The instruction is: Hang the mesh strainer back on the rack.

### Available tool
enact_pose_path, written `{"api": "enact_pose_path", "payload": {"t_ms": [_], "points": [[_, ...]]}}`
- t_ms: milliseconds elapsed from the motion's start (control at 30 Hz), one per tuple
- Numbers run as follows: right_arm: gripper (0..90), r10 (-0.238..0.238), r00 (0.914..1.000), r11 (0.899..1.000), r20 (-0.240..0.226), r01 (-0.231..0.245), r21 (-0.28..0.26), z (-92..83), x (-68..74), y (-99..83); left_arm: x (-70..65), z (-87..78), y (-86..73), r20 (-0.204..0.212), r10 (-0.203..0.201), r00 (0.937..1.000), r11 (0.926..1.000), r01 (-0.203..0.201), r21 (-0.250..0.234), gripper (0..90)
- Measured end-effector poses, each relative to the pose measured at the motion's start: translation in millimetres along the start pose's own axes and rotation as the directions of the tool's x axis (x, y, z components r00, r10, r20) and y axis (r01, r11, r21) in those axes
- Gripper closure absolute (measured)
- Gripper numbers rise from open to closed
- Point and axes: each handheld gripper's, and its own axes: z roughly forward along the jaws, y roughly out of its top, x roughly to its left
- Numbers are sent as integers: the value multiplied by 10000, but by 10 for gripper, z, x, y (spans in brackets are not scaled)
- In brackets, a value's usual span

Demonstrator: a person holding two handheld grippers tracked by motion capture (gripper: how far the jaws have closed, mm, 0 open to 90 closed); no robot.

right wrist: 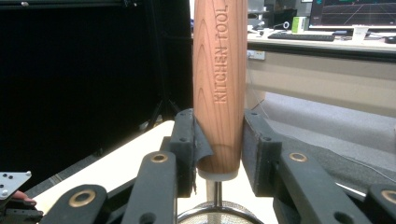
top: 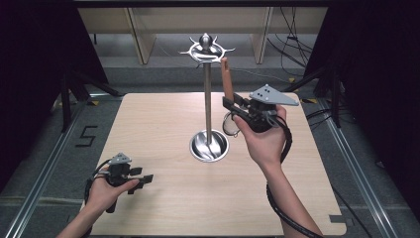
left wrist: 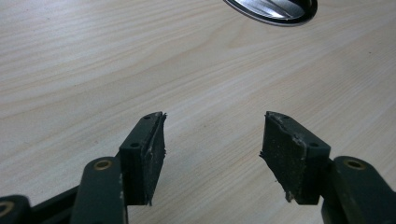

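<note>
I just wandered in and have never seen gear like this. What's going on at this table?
A person is working at a wooden table with a handheld gripper in each hand. The right gripper is clamped on the wooden handle of a small strainer, held upright beside a metal hanging stand with hooks on top. The left gripper rests low near the table's front left, jaws open and holding nothing. The strainer is not on a hook yet.

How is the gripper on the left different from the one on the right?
The left gripper is open and holds nothing, while the right gripper is shut on the wooden handle of a strainer. The left gripper sits low over the table; the right gripper is raised up near the metal stand. Both have black jaws and are held in a hand.
</note>
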Motion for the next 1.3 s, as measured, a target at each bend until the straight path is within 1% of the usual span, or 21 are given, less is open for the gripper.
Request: {"api": "enact_pose_path", "payload": {"t_ms": [33, 67, 100, 167, 233, 367, 433, 500, 600, 667, 700, 733, 800, 867, 967, 1000, 1100, 1133, 1167, 1233, 1300], "points": [[691, 86, 10000, 9999, -48, -85, 94, -2, 7, 1, -1, -3, 1, -37, 5, 10000, 10000, -5, 17, 383], [691, -150, 9999, 9999, 38, 150, -47, 9, -7, 4, 0, -1, 0, -5, -3, 10000, 10000, 3, -5, 383], [691, -84, 10000, 10000, 30, 84, -15, 10, -1, 3, 7, -4, 3, 108, 1, 9999, 10000, -2, 77, 383], [691, -122, 9999, 9999, 1, 122, -3, 19, -4, 7, 4, -4, 2, 93, -13, 10000, 10000, 13, 40, 383], [691, 144, 9999, 9998, 41, -145, 161, 17, 12, 6, 4, -3, 2, 93, -15, 10000, 10000, 15, 32, 383], [691, 46, 10000, 9999, 20, -46, 90, 41, 7, 11, 6, -2, 3, 100, -3, 9999, 10000, 3, 38, 383], [691, 223, 9997, 9996, 27, -224, 170, 36, 16, 16, 5, -3, 3, 105, -6, 9999, 10000, 6, 31, 383], [691, 29, 10000, 9999, 12, -30, 160, 52, 1, 18, 5, -3, 2, 96, -15, 10000, 10000, 15, 36, 383], [691, -38, 10000, 9999, -9, 38, 149, 61, -3, 19, 5, -4, 3, 93, -27, 10000, 10000, 27, 20, 383], [691, 172, 9998, 9996, -45, -171, 221, 68, 10, 15, 5, -4, 2, 98, -15, 10000, 10000, 15, 31, 383], [691, -193, 9998, 9998, -66, 193, 62, 90, -12, 13, 5, -4, 3, 102, 5, 9999, 10000, -6, 38, 383], [691, 0, 10000, 9999, -26, 0, 105, 90, 1, 6, 5, -3, 3, 98, 15, 10000, 10000, -16, 36, 383], [690, -162, 9999, 9998, 14, 162, 147, 100, -6, 2, 3, -4, 2, 86, -13, 10000, 10000, 13, 19, 383], [690, -174, 9998, 9998, -4, 174, 140, 105, -4, 0, 3, -5, 3, 78, -13, 10000, 10000, 13, 20, 383], [689, -139, 9999, 9997, -14, 139, 199, 119, 3, -6, 4, -5, 3, 101, -12, 9999, 10000, 12, 32, 383], [688, 143, 9998, 9991, -157, -137, 394, 117, 21, -7, 5, -4, 2, 102, 0, 9999, 10000, 0, 23, 383], [688, -203, 9998, 9994, -25, 203, 268, 135, 0, -12, 4, -3, 4, 100, 3, 10000, 10000, -3, 19, 383], [688, 52, 10000, 9992, -55, -50, 405, 131, 16, -15, 4, -3, 4, 97, 5, 10000, 10000, -5, 26, 383], [688, -51, 10000, 9995, 19, 50, 316, 134, 10, -17, 4, -3, 4, 99, -3, 10000, 10000, 2, 22, 383], [687, 35, 10000, 9995, 41, -36, 312, 140, 23, -21, 4, -3, 3, 103, 0, 9999, 10000, 0, 27, 383], [686, -202, 9998, 9992, -5, 202, 333, 154, 7, -22, 4, -4, 4, 102, 0, 9999, 10000, -1, 18, 383]]}}
